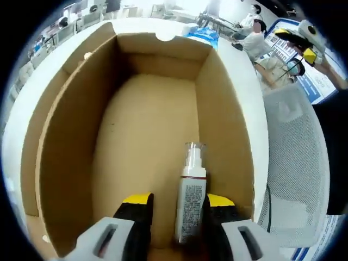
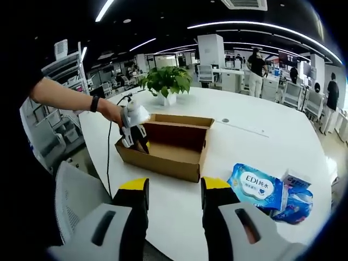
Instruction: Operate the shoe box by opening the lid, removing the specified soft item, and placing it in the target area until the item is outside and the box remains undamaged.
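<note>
The open cardboard shoe box (image 1: 215, 103) takes up most of the left gripper view, seen from above. A white pump bottle (image 1: 190, 198) lies on its floor. My left gripper (image 1: 178, 209) is open inside the box; the bottle lies between its yellow-tipped jaws, close to the right one. In the right gripper view the same box (image 2: 179, 166) sits on the white round table (image 2: 255, 136), and a hand holds the left gripper (image 2: 134, 138) dipped into the box's left end. My right gripper (image 2: 174, 193) hangs open above the table's near edge with nothing in it.
Blue wet-wipe packs (image 2: 256, 187) and a small carton (image 2: 296, 179) lie on the table right of the box. A potted plant (image 2: 166, 81) stands at the far side. A grey mesh chair (image 1: 296, 157) is beside the table. People stand in the background.
</note>
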